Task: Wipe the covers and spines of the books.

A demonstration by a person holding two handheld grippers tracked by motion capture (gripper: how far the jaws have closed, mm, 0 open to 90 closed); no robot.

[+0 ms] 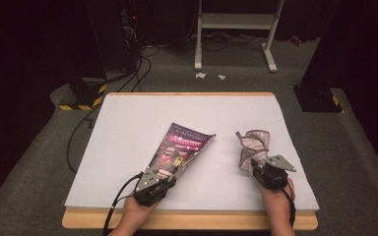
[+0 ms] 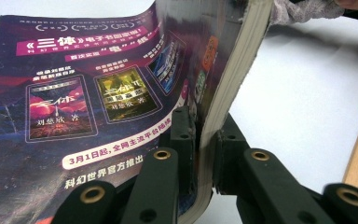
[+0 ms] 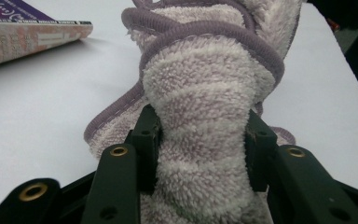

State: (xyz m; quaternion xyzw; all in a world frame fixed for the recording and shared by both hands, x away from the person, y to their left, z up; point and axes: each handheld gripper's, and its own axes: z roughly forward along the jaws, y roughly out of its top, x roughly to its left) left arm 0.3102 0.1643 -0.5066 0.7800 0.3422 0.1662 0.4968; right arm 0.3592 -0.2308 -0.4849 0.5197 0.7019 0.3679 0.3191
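A thick magazine (image 1: 182,145) with a purple cover lies slanted on the white table top (image 1: 128,128), its near corner lifted. My left gripper (image 1: 170,172) is shut on that corner; in the left gripper view the jaws pinch the curled cover and pages (image 2: 88,93) at the gripper (image 2: 207,149). A pale grey towel cloth (image 1: 253,145) with a purple hem stands bunched at the right. My right gripper (image 1: 256,167) is shut on it, and in the right gripper view the cloth (image 3: 205,93) bulges between the jaws at the gripper (image 3: 203,144).
The table's wooden front edge (image 1: 192,221) runs under both hands. A white metal stand (image 1: 236,29) and cables (image 1: 133,64) sit on the grey floor behind the table. The magazine's spine (image 3: 23,37) lies left of the cloth.
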